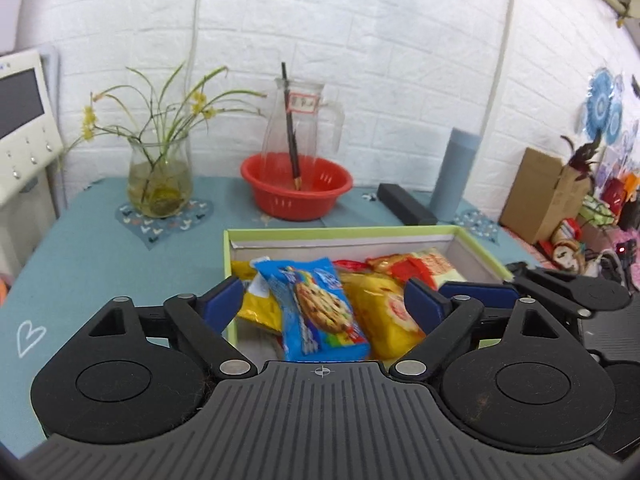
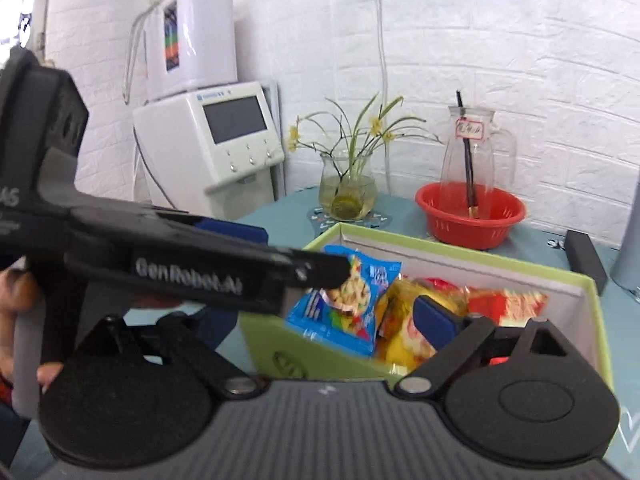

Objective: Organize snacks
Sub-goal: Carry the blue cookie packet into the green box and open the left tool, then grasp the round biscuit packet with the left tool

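A green-rimmed cardboard box (image 1: pixel 344 234) on the teal table holds several snack packs. A blue cookie pack (image 1: pixel 316 308) lies on top at the left, yellow packs (image 1: pixel 384 312) beside it and a red-and-orange pack (image 1: pixel 416 266) behind. My left gripper (image 1: pixel 324 304) is open above the box's near edge, its blue pads either side of the blue pack, not touching it. In the right wrist view my right gripper (image 2: pixel 320 312) is open over the box (image 2: pixel 592 300), the blue cookie pack (image 2: pixel 344 304) between its fingers. The left gripper's body (image 2: pixel 180 264) crosses in front and hides the right gripper's left finger.
Behind the box stand a red basin (image 1: pixel 296 186) holding a glass jug (image 1: pixel 298 120), a glass vase with flowers (image 1: pixel 160 176), a black case (image 1: pixel 406 203) and a grey-blue cylinder (image 1: pixel 456 174). A white appliance (image 2: pixel 208 140) stands at the left, a cardboard box and clutter (image 1: pixel 552 196) at the right.
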The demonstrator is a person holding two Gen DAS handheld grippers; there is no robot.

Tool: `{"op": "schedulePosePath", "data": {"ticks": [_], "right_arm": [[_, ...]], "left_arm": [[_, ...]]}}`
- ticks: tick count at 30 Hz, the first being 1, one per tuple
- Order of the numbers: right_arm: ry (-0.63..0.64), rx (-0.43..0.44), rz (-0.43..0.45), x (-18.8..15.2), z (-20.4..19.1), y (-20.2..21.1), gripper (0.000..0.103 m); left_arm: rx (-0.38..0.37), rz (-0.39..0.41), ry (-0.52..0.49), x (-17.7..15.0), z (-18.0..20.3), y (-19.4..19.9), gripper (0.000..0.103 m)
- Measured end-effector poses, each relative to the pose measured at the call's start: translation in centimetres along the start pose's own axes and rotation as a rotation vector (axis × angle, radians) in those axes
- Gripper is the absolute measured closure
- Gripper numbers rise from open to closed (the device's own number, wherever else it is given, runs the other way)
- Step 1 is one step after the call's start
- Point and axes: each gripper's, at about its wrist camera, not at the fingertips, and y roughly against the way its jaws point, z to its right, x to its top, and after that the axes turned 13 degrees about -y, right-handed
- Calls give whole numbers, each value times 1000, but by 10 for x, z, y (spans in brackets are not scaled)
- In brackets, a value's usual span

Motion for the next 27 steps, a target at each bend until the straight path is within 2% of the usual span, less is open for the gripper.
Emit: {"op": "schedulePosePath", "data": {"ticks": [4, 7, 9, 11, 14, 18, 23, 25, 27], "right_arm": [[-73, -13, -40, -50, 0, 51, 9], [-152, -39, -91, -94, 1, 74, 9], [-182, -68, -104, -119, -3, 88, 9], [-184, -62, -110, -135, -10, 99, 9], [-120, -46, -118, -140, -24, 98, 9], [33, -15, -131, -136, -43, 81, 9], [62, -20, -198, -132, -52, 38, 8], [60, -30, -218, -138, -58, 36, 8], [17, 23, -236, -147, -63, 43, 9]], "left_arm": [[-84, -17, 43, -29, 19, 36, 23], [-151, -91, 84, -63, 41, 49, 23], [-166, -137, 115, -85, 53, 54, 25], [-162, -167, 146, -104, 62, 60, 27], [-144, -180, 232, -124, 65, 75, 31], [-134, -137, 375, -144, 50, 108, 31], [-52, -142, 391, -155, 35, 137, 30], [-43, -137, 396, -161, 31, 145, 29], [-51, -142, 394, -167, 29, 148, 28]]}}
